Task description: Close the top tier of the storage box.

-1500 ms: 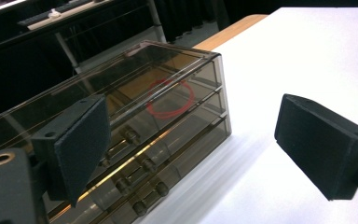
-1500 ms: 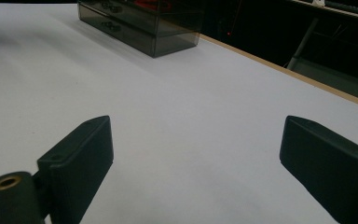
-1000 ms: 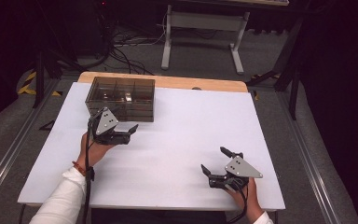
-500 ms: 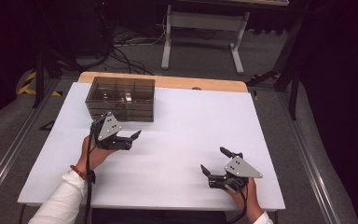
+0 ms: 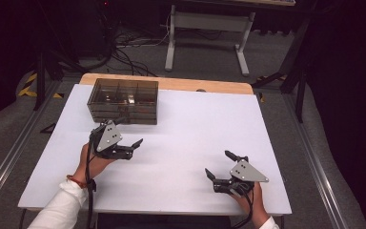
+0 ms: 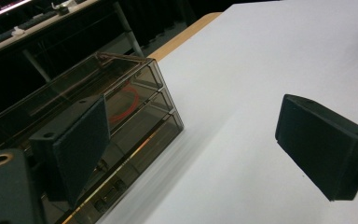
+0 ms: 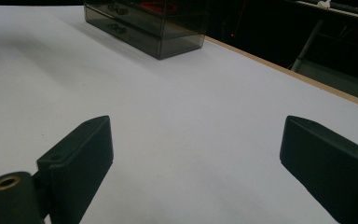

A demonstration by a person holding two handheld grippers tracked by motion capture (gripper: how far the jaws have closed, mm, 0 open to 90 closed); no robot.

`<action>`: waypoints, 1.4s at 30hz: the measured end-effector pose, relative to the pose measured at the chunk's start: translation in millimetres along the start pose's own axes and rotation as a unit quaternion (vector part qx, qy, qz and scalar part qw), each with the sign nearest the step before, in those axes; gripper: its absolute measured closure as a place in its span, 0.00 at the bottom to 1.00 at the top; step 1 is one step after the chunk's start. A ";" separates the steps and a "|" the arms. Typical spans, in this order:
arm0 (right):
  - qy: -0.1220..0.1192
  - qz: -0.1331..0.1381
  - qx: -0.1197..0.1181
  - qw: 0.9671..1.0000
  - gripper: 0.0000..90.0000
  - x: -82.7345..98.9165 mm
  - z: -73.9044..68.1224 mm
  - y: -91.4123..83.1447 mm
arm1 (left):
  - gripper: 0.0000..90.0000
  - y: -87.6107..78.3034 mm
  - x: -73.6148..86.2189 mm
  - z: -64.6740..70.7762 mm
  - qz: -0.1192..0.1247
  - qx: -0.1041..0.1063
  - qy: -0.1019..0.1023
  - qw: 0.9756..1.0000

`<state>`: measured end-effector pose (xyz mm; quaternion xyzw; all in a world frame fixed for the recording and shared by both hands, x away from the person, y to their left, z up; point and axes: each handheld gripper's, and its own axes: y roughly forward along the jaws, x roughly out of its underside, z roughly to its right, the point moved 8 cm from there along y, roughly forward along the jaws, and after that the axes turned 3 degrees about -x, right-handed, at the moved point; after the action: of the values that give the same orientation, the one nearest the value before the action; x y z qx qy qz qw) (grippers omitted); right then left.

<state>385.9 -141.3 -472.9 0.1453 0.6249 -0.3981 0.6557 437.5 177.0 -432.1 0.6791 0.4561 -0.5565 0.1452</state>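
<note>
A smoky, see-through drawer box (image 5: 124,100) stands at the far left of the white table top (image 5: 190,133). My left gripper (image 5: 130,133) hovers just in front of it, open, with nothing between the jaws. In the left gripper view the box (image 6: 107,112) is close on the left, partly behind one jaw, and something red (image 6: 123,100) shows inside it. My left gripper (image 6: 200,140) is open there too. Near the front right edge my right gripper (image 5: 219,164) is open and empty. The right gripper view looks between its wide-set jaws (image 7: 200,154) across bare table to the box (image 7: 154,23).
A wooden strip (image 5: 171,83) edges the table's far side. Beyond it are a metal stand (image 5: 205,33) and loose cables on the grey floor. Rails run along both sides of the table. A broad bare stretch of table lies between the two grippers.
The left gripper has drifted a little toward the person and to the right, away from the box front. The right gripper has stayed where it was.
</note>
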 end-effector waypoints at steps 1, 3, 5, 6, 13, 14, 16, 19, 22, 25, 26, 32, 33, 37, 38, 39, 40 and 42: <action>0.000 0.000 0.000 1.000 0.12 0.0 0.0 -0.1 | 0.12 0.0 0.0 0.0 0.000 0.000 0.000 1.000; 0.001 0.000 0.000 1.000 0.12 0.2 0.4 -0.4 | 0.12 -2.1 -0.1 0.8 0.000 0.002 0.005 1.000; 0.001 0.001 0.000 1.000 0.12 0.0 0.6 -0.8 | 0.12 -4.1 0.3 2.5 0.000 0.002 0.007 1.000; 0.002 0.001 0.000 1.000 0.12 0.0 0.7 -1.0 | 0.12 -4.8 0.7 2.9 -0.002 0.002 0.009 1.000; 0.000 0.003 -0.002 1.000 0.11 -0.6 0.1 -2.2 | 0.12 -9.1 3.7 8.3 -0.005 0.008 0.018 1.000; -0.001 0.003 -0.001 1.000 0.11 -0.7 0.0 -2.2 | 0.12 -9.4 4.1 9.4 -0.005 0.009 0.019 1.000; -0.001 0.003 -0.001 1.000 0.11 -0.8 -0.2 -2.3 | 0.11 -10.5 5.1 10.5 -0.006 0.010 0.021 1.000; 0.000 0.004 -0.001 1.000 0.11 -1.0 -0.3 -2.4 | 0.11 -13.1 7.8 12.9 -0.007 0.012 0.027 1.000; -0.002 0.003 -0.003 1.000 0.11 -0.9 -0.8 -1.9 | 0.11 -16.0 12.0 15.1 -0.010 0.015 0.029 0.999; -0.004 0.003 -0.005 1.000 0.11 -1.1 -1.9 -1.6 | 0.11 -19.0 15.6 16.4 -0.011 0.019 0.030 0.999; -0.004 0.003 -0.006 1.000 0.11 -1.0 -1.9 -1.5 | 0.11 -19.9 17.3 16.9 -0.013 0.021 0.028 0.999; -0.002 0.003 -0.005 1.000 0.11 -0.8 -1.8 -1.3 | 0.11 -25.9 31.1 19.1 -0.022 0.023 0.034 0.999; -0.002 0.003 -0.005 1.000 0.11 -0.7 -1.7 -1.4 | 0.11 -27.2 33.8 19.1 -0.024 0.025 0.031 0.999; 0.000 0.003 -0.006 1.000 0.11 -0.3 -1.8 -1.1 | 0.11 -32.3 44.3 18.6 -0.033 0.020 0.028 0.999; -0.001 0.003 -0.006 1.000 0.11 -0.2 -1.7 -1.2 | 0.11 -33.5 47.2 18.3 -0.035 0.019 0.030 0.999; -0.002 0.004 -0.006 1.000 0.11 -0.2 -1.4 -1.4 | 0.11 -34.7 50.5 19.1 -0.039 0.021 0.031 0.999; 0.000 0.004 -0.007 1.000 0.11 -0.2 -1.0 -1.9 | 0.11 -36.3 53.9 18.7 -0.043 0.019 0.030 0.998; 0.002 0.003 -0.004 1.000 0.11 0.5 0.3 -2.2 | 0.11 -39.9 61.4 18.0 -0.050 0.018 0.022 0.998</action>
<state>384.6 -143.1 -472.6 0.1453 0.6274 -0.3933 0.6562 393.0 214.0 -480.3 0.6696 0.4826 -0.5565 0.0949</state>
